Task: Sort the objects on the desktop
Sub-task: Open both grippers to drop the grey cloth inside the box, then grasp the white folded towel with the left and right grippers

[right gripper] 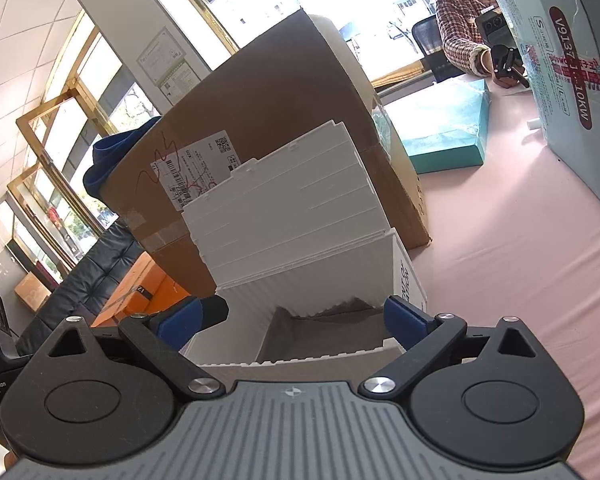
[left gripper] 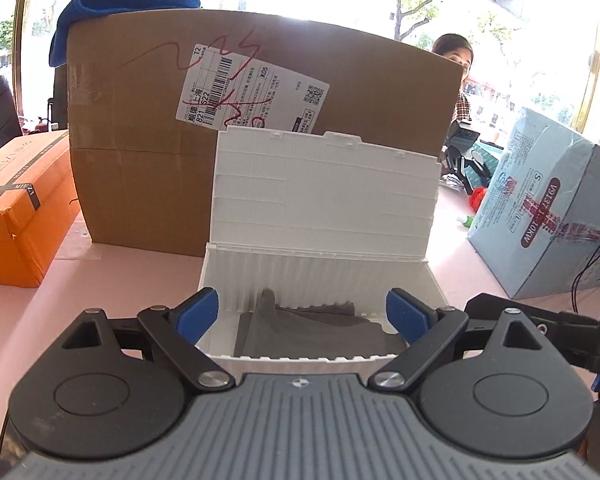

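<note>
**Both grippers spread wide over open white box, grey cloth inside**

L gripper (left gripper: 302, 314): blue pads far apart, nothing between them, straddling the white storage box (left gripper: 420, 280) from its near side. One pad at the box's 9 o'clock wall, other at 3 o'clock wall; can't tell if either touches. Box lid (left gripper: 324, 188) stands up at 12 o'clock, leaning back against the big cardboard carton (left gripper: 140, 160) w/ shipping label (left gripper: 252, 92).

Grey cloth (left gripper: 320, 332) lies crumpled on the box floor, toward the near wall, one corner poking up at about 11 o'clock of the cloth.

R gripper (right gripper: 296, 320): also wide apart, empty, above the same box (right gripper: 340, 280) from a tilted angle. Cloth (right gripper: 320, 332) shows between its pads, down in the box. Part of the R gripper shows at 3 o'clock edge of L view.

Around: pink tabletop (left gripper: 480, 280). Orange box (left gripper: 16, 208) at 9 o'clock of carton, blue towel (left gripper: 120, 4) draped on carton's top corner at 11 o'clock. Light-blue carton (left gripper: 548, 208) at 3 o'clock, teal flat box (right gripper: 444, 136) beyond the carton in R view. A person (right gripper: 464, 40) in a checked jacket sits at the far side, approx 1 o'clock, holding another gripper-like device (right gripper: 508, 64).
</note>
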Demonstrator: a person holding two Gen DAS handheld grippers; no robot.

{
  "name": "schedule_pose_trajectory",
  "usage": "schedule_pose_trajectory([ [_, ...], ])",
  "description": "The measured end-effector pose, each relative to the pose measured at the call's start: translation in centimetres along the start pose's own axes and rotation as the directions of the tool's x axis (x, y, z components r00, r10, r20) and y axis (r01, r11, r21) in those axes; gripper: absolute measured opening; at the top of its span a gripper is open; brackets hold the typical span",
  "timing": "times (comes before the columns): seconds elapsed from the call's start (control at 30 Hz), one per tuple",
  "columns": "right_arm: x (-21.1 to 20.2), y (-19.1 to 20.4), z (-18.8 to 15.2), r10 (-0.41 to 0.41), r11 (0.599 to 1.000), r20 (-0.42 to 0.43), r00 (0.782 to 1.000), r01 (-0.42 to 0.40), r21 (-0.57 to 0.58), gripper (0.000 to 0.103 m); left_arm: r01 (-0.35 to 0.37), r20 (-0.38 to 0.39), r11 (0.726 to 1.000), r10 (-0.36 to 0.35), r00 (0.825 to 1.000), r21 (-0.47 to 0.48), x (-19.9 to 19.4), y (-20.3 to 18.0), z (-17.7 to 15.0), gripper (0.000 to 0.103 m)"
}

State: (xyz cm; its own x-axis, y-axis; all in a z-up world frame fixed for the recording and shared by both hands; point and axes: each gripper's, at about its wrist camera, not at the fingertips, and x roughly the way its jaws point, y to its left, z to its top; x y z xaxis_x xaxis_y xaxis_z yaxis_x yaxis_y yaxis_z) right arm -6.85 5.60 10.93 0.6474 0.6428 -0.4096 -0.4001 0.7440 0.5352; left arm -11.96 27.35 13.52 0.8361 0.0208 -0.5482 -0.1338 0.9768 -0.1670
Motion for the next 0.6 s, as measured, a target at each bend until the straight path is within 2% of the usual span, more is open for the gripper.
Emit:
schedule_pose_trajectory([
  [0.1,-1.1,0.1,-0.3,0.005,1.000,0.006,1.000,-0.005,0.004,0.100,0.030,0.004,0.999,-0.030,1.000,0.019,-1.3,-0.5,-1.7,0.091],
  [0.3,-3.4,-3.0,-4.7,0.025,0.997,0.000,1.000,-0.024,0.069,0.103,0.032,-0.010,0.999,-0.032,0.999,0.031,-2.8,0.0,-7.4,0.091],
  [0.5,-5.8,-6.2,-9.3,0.045,0.990,-0.006,0.999,-0.044,0.137,0.103,0.118,-0.090,0.985,-0.130,0.987,-0.123,-1.5,2.7,-10.2,0.091],
  [0.6,-6.1,-7.5,-10.0,0.069,0.966,-0.005,0.998,-0.066,0.252,0.103,0.167,-0.115,0.959,-0.197,0.974,-0.229,-0.6,4.5,-10.6,0.091],
])
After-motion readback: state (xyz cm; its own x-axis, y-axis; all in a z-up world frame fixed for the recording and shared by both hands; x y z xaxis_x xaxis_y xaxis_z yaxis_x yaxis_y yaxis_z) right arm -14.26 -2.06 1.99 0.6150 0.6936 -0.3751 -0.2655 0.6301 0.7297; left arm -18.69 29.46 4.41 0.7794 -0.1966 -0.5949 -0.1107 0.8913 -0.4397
